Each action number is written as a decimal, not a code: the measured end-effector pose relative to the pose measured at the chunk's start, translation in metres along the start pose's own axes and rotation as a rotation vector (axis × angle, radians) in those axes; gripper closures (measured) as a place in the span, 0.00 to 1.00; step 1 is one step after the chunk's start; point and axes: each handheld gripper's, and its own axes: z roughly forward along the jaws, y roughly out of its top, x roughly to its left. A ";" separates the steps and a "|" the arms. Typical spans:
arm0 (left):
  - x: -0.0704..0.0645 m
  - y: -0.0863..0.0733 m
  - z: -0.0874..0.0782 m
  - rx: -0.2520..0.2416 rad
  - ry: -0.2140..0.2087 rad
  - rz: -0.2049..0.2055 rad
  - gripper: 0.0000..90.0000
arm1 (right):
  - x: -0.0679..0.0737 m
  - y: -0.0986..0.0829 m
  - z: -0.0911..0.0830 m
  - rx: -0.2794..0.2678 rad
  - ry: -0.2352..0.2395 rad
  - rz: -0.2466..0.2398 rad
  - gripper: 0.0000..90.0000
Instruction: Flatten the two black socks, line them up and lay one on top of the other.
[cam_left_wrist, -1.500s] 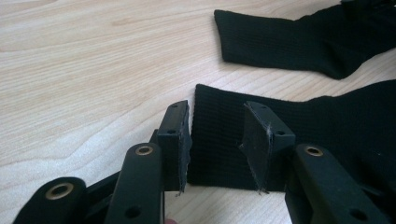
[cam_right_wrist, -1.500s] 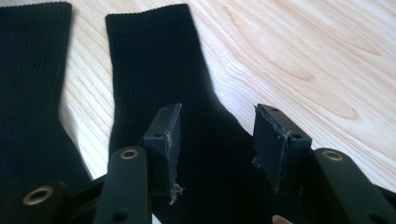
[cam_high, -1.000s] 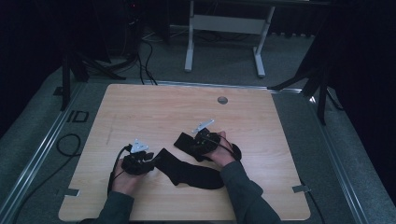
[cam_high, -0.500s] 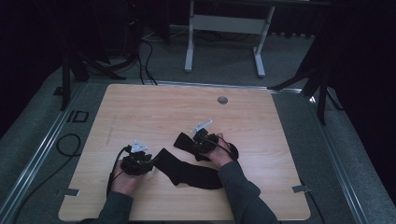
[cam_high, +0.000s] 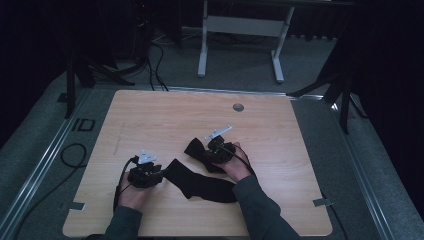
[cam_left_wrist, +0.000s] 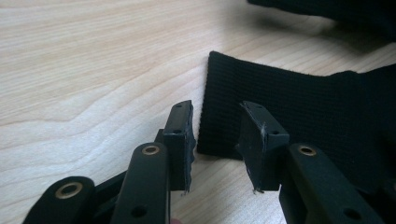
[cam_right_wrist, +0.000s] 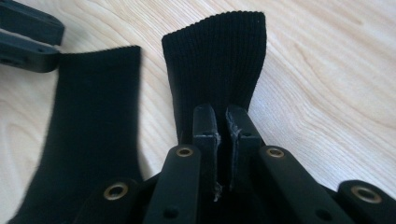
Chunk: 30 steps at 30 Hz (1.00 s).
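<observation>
Socks, two black ones, lie on the near half of the wooden table (cam_high: 150, 115). One black sock (cam_high: 200, 184) stretches flat between the two hands, its ribbed cuff (cam_left_wrist: 280, 107) pointing toward the left gripper (cam_left_wrist: 215, 135). That gripper's jaws stand apart, with the corner of the cuff edge lying in the gap between them; the pads do not press the cloth. The other sock (cam_right_wrist: 219, 60) sits a little farther up the table, its ribbed cuff spread on the wood ahead of the right gripper (cam_right_wrist: 222, 135). The right gripper's jaws are pressed nearly together and pinch the knit of this sock between their pads. In the high view the left gripper (cam_high: 146, 175) sits at the flat sock's left end and the right gripper (cam_high: 220, 150) over the second sock (cam_high: 195, 148), each held in a hand. A small round grommet (cam_high: 238, 107) is set in the table's far side.
</observation>
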 end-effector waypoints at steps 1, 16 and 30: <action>0.001 -0.001 -0.001 -0.005 0.003 -0.009 0.73 | 0.001 0.000 -0.003 -0.004 0.001 -0.004 0.93; 0.004 -0.003 -0.007 -0.023 0.021 -0.027 0.75 | 0.024 0.012 -0.061 -0.108 0.005 0.045 0.93; 0.009 -0.004 -0.012 -0.043 0.036 -0.052 0.75 | 0.053 0.026 -0.083 -0.103 -0.045 0.047 0.93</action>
